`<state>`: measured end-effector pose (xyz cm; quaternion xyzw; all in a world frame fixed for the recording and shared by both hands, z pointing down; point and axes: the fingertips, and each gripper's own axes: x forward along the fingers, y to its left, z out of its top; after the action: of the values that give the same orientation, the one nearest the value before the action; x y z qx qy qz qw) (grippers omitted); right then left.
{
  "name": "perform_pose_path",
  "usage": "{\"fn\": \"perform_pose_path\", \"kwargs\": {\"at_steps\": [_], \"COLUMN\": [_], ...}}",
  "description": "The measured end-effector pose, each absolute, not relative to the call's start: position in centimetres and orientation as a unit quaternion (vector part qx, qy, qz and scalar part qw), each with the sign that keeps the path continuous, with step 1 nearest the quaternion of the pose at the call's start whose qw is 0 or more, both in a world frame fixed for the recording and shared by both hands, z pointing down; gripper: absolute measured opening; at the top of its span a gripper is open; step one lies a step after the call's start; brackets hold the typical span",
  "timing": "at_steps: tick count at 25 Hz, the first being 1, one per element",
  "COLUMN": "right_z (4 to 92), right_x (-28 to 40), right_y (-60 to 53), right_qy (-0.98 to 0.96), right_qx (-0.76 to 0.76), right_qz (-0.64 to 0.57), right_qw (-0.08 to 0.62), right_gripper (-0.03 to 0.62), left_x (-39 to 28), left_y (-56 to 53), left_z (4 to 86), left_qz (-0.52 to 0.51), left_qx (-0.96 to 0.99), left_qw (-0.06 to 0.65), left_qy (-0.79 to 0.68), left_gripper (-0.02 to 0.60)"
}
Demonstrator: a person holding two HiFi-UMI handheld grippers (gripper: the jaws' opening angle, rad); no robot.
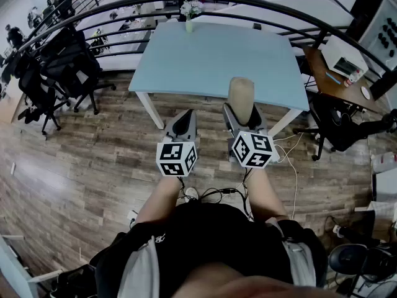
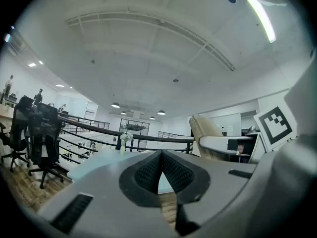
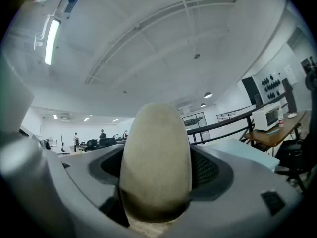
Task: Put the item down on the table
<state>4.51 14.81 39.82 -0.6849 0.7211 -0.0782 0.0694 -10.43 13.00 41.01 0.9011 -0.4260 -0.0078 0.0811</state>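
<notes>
In the head view, the pale blue rectangular table [image 1: 217, 61] lies straight ahead of both tools. The right gripper [image 1: 244, 118] is clamped on the beige, rounded oblong item [image 1: 240, 95]. The item's long axis runs on from the jaws towards the table, and its free end shows over the table's near edge. The left gripper [image 1: 182, 120] sits just short of that same edge, a little further from the table. A small vase of white flowers [image 1: 189, 17] stands at the table's far edge.

In the left gripper view, the left gripper [image 2: 161, 158] has its ribbed pads together with nothing between them. The table [image 2: 92, 163] is ahead, and the item [image 2: 205, 130] is off to the side, aimed the same way.

In the right gripper view, the item [image 3: 156, 148] fills the gap of the right gripper [image 3: 157, 180], with a pad pressed on each flank. Its rounded nose points away from the camera and roughly level. A corner of the table [image 3: 242, 150] shows beyond it and lower, so the item likely has to go forward and down.
</notes>
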Motion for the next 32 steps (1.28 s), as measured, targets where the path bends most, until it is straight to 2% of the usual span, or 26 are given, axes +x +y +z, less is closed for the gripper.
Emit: {"fn": "perform_pose_path", "kwargs": {"at_steps": [11, 32], "right_z": [38.4, 38.9], "right_x": [3.4, 2.8], "right_y": [17.8, 13.8], "right_qy": [0.709, 0.700], "right_qx": [-0.700, -0.708], "right_qz": [-0.060, -0.062], "right_qw": [0.069, 0.073], "right_gripper": [0.385, 0.388], "left_x": [-11.2, -10.8], "left_y": [15.4, 10.8], "left_z": [39.6, 40.4], "left_qz": [-0.015, -0.009], "left_qx": [0.912, 0.926], "left_qw": [0.065, 0.069], "left_qy": [-0.406, -0.372], "left_gripper": [0.014, 0.014]}}
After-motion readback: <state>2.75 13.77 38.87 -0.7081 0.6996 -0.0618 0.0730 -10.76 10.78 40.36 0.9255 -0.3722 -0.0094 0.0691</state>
